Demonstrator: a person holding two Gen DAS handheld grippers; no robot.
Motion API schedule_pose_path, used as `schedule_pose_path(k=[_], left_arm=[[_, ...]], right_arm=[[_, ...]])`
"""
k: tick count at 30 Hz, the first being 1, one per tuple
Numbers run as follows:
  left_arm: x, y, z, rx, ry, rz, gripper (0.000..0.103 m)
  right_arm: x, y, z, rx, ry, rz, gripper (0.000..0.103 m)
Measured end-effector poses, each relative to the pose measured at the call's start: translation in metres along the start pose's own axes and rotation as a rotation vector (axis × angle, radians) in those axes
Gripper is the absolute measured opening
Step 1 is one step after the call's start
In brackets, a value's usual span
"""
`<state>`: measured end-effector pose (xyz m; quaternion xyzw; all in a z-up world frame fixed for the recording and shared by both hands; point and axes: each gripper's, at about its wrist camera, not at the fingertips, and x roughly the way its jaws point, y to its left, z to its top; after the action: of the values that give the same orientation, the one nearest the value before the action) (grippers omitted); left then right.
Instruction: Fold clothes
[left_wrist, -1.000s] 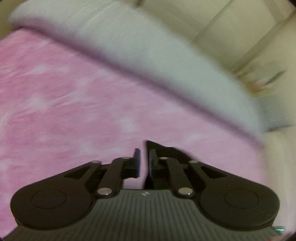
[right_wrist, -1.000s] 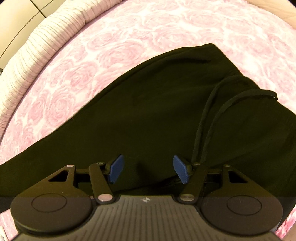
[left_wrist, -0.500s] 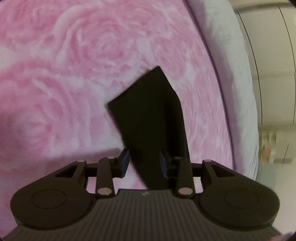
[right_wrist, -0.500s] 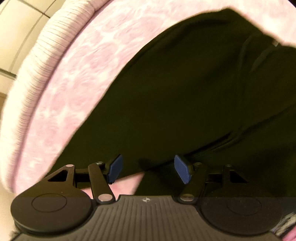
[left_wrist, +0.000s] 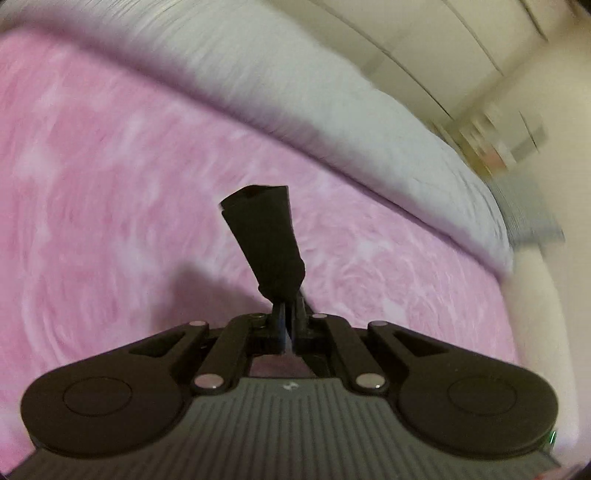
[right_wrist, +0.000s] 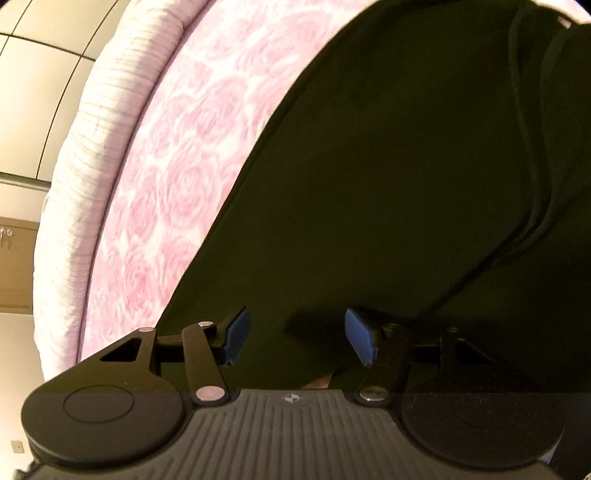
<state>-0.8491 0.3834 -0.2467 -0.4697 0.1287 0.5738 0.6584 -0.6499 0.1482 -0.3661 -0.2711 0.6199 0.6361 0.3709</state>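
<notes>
A black garment (right_wrist: 369, 177) with drawstrings lies spread on the pink rose-print bedcover (right_wrist: 177, 177). My right gripper (right_wrist: 295, 338) hovers open just above the cloth near its lower edge, blue pads apart, nothing between them. In the left wrist view my left gripper (left_wrist: 286, 325) is shut on a narrow end of the black garment (left_wrist: 266, 240), which sticks up and away from the fingers above the pink cover (left_wrist: 110, 203). That view is blurred by motion.
A white ribbed bolster or bed edge (left_wrist: 295, 96) runs along the far side of the cover; it also shows as a white edge (right_wrist: 85, 166) at left in the right wrist view. Cream cupboard panels (right_wrist: 33, 85) stand beyond it.
The left gripper was shut, opened around the black cloth's end half a second ago, and is now shut on it and lifted. The right gripper stayed open and swung closer to the garment's edge.
</notes>
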Motion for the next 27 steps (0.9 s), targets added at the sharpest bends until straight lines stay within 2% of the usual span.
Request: schedule_pose_path(k=[3,5,7,9,10,11,12,13,15,16,18,20,22,24,27], left_arm=[[0.018,0.001,-0.015,0.096,0.084,0.092,0.001],[0.039,0.020,-0.043,0.063,0.145,0.170,0.002],[0.059,0.051,-0.077,-0.046,0.197,0.241,0.005],[0.059,0.070,-0.104,-0.137,0.178,0.277,0.014],[0.054,0.075,-0.112,-0.164,0.146,0.274,0.014],[0.050,0.076,-0.116,-0.183,0.121,0.276,0.015],[0.046,0.076,-0.116,-0.188,0.107,0.294,0.021],[0.043,0.073,-0.112,-0.178,0.091,0.325,0.024],[0.037,0.068,-0.101,-0.130,0.045,0.447,0.033],[0.031,0.067,-0.097,-0.126,0.024,0.482,0.033],[0.012,0.062,-0.097,-0.165,-0.003,0.455,0.033],[0.002,0.045,-0.105,-0.174,0.022,0.371,0.033],[-0.007,0.025,-0.115,-0.176,0.055,0.279,0.033],[-0.005,0.003,-0.141,-0.208,0.103,0.209,0.033],[0.001,-0.029,-0.184,-0.264,0.178,0.108,0.033]], right_arm=[[-0.005,0.000,0.002,-0.006,-0.015,-0.001,0.061],[-0.005,0.001,0.001,-0.015,-0.015,-0.014,0.061],[-0.006,-0.001,0.000,-0.019,-0.011,-0.034,0.061],[-0.011,-0.002,-0.001,-0.045,-0.018,-0.061,0.061],[-0.015,-0.003,0.000,-0.068,-0.027,-0.078,0.061],[-0.020,-0.005,0.000,-0.088,-0.038,-0.098,0.061],[-0.025,-0.007,0.001,-0.107,-0.050,-0.118,0.061],[-0.033,-0.012,0.002,-0.112,-0.063,-0.134,0.061],[-0.049,-0.021,0.004,-0.122,-0.089,-0.166,0.061],[-0.058,-0.026,0.006,-0.126,-0.103,-0.182,0.061],[-0.078,-0.040,0.007,-0.101,-0.143,-0.210,0.061],[-0.095,-0.058,0.006,-0.072,-0.172,-0.243,0.061],[-0.106,-0.073,0.006,-0.040,-0.191,-0.260,0.054],[-0.108,-0.084,0.002,0.009,-0.194,-0.242,0.042],[-0.104,-0.093,-0.005,0.027,-0.169,-0.214,0.042]])
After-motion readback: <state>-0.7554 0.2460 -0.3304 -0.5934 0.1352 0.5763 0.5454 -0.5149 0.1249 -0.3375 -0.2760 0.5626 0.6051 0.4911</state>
